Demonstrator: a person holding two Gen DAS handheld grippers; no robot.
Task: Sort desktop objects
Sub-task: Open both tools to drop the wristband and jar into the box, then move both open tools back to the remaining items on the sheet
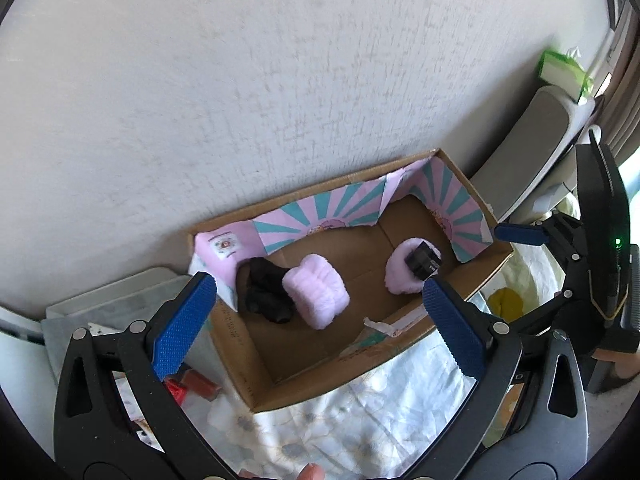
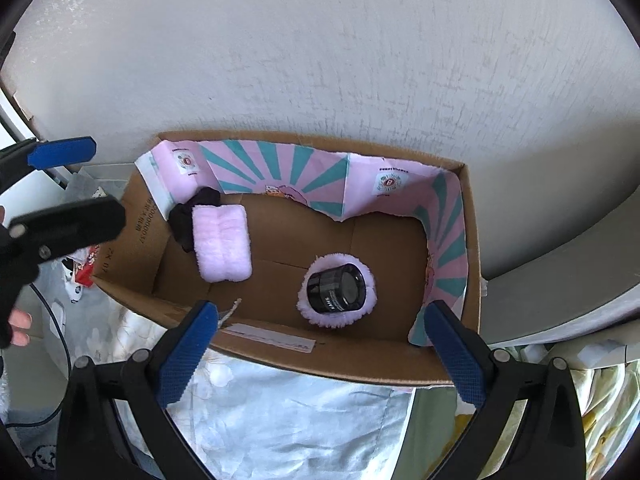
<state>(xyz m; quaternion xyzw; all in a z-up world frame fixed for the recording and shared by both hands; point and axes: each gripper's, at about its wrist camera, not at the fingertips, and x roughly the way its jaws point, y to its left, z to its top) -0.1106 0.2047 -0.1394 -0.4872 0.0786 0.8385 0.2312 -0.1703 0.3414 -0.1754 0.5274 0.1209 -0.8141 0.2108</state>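
white textured wall (image 2: pixel 320 48) fills the background above everything; below it a floral cloth (image 2: pixel 288 412) covers the surface you work over, though whether a desk or a bed lies under it cannot be told. on the cloth, against the wall, stands the open cardboard box (image 2: pixel 474 248), partly lined with pink-and-teal paper (image 2: pixel 280 168).

inside the box, largest first: a pink fluffy band (image 2: pixel 222 248) towards its left end, touching a black scrunchie (image 2: pixel 188 220) tucked into the left rear corner; towards the right, a round pink puff (image 2: pixel 340 318) with a small black jar (image 2: pixel 336 288) resting on top of it, the jar tipped on its side so its lid end faces you.

both claws hover above the box, outside it, looking down and forward. your left claw (image 1: pixel 320 320) has its blue pads spread wide and holds nothing; the pink band lies straight ahead between its fingers. your right claw (image 2: pixel 320 352) is likewise spread wide and empty; the jar lies just ahead, near its centre line, with its long axis running roughly forward along the fingers.

judged from this layout, the sorted things already sit in the box, and neither claw is touching any of them. should the jar be wanted next, your right hand is the nearer one; the jar on the soft puff may roll when nudged.
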